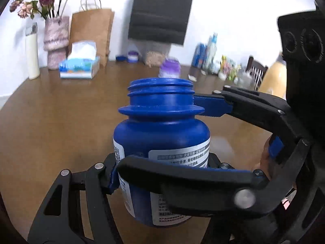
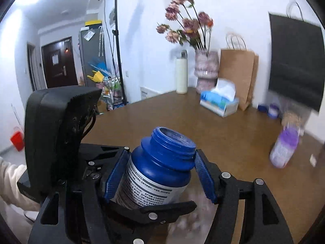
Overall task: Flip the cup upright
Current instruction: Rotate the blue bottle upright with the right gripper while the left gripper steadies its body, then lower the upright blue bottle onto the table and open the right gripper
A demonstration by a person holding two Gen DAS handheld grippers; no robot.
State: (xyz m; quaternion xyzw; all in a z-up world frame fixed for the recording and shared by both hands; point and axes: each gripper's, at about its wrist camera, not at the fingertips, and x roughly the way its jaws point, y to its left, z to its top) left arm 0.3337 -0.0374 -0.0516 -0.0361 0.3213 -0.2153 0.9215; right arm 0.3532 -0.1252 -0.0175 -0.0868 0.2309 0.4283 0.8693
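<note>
Blue bottle (image 1: 161, 148), mouth up, held above the brown table (image 1: 61, 122); left gripper (image 1: 162, 162) clamps its labelled body, right gripper (image 2: 160, 174) brackets its shoulder, contact unclear; paired hold steadies righting.

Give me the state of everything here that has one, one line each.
blue bottle: upright, uncapped, mouth up, between both grippers
left gripper: shut on the blue bottle's lower body
right gripper: jaws bracket the blue bottle; grip unclear
purple-capped bottle: standing, capped, on the table
tissue box: open, tissue sticking out
white flask: upright, closed
vase: upright, holds dried flowers
</note>
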